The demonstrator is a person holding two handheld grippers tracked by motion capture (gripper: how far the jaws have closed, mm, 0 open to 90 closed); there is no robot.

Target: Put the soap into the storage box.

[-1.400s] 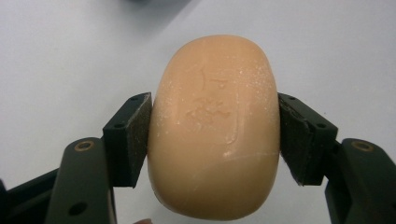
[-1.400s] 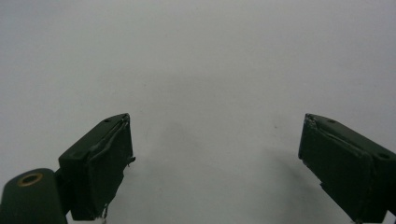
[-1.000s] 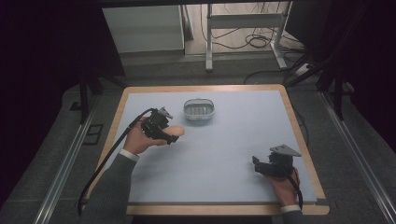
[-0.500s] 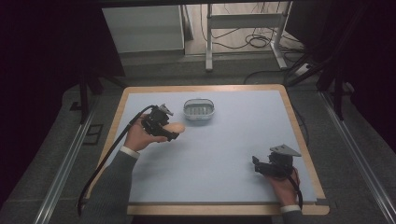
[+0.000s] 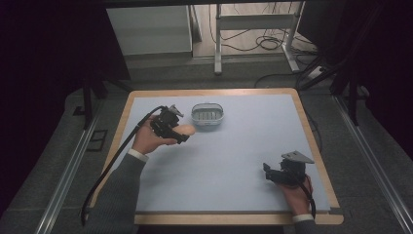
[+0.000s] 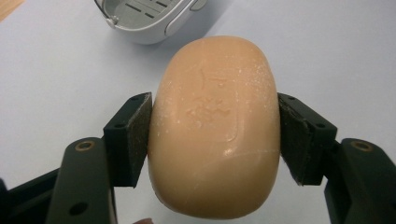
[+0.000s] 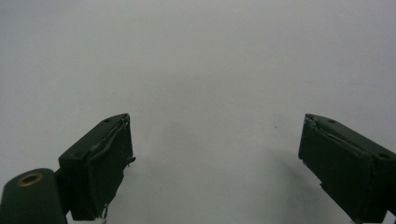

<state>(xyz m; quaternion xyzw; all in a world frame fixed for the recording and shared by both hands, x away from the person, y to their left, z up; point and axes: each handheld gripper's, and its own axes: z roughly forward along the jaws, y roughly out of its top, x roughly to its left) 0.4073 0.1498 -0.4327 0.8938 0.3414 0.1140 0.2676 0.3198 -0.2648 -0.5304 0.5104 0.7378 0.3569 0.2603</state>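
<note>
A peach-coloured bar of soap (image 6: 215, 126) sits clamped between the two black pads of my left gripper (image 6: 215, 135), which is shut on it. From above, that gripper (image 5: 184, 132) hovers over the left part of the table with the soap (image 5: 186, 129) sticking out toward a small grey soap dish (image 5: 208, 116), which lies just beyond it. The dish (image 6: 144, 18) has a slotted floor and looks empty. My right gripper (image 5: 267, 171) rests near the table's front right with its jaws wide apart (image 7: 215, 163) over bare tabletop.
The pale blue table top (image 5: 234, 161) has a wooden rim (image 5: 234, 218). A black cable (image 5: 112, 165) trails from the left gripper off the front left edge. Desk legs and cables stand on the floor beyond the far edge.
The left hand has carried the soap slightly up and toward the dish. The right hand has stayed put.
</note>
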